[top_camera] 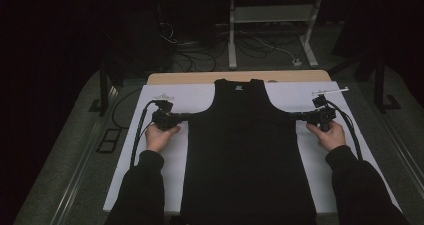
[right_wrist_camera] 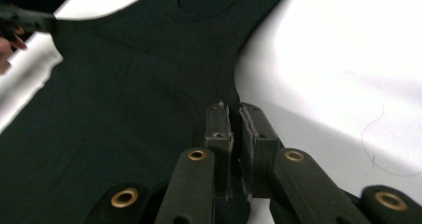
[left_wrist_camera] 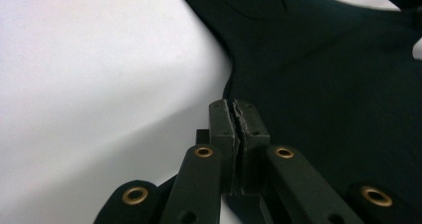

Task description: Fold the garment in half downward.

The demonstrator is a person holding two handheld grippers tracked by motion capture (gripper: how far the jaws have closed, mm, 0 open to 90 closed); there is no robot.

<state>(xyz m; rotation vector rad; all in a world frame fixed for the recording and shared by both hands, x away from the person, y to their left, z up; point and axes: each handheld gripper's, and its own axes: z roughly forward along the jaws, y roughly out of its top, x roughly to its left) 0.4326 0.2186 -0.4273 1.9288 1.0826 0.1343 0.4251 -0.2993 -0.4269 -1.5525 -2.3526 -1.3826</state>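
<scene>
A black tank top (top_camera: 247, 150) lies flat on a white sheet (top_camera: 165, 97), neck toward the far edge. My left gripper (top_camera: 187, 117) lies level at the garment's left underarm edge. In the left gripper view its jaws (left_wrist_camera: 237, 104) are pressed together on the hem of the tank top (left_wrist_camera: 323, 84). My right gripper (top_camera: 292, 115) mirrors it at the right underarm. There too the jaws (right_wrist_camera: 234, 106) are shut on the fabric edge of the tank top (right_wrist_camera: 129, 94). The other hand and its gripper (right_wrist_camera: 25, 20) show across the garment in the right gripper view.
The white sheet (left_wrist_camera: 99, 74) covers a wooden table whose far edge (top_camera: 200, 77) shows beyond it. Bare sheet (right_wrist_camera: 338, 45) lies outside each gripper. Behind the table, cables (top_camera: 200, 55) and a white stand's legs (top_camera: 232, 45) are on the floor.
</scene>
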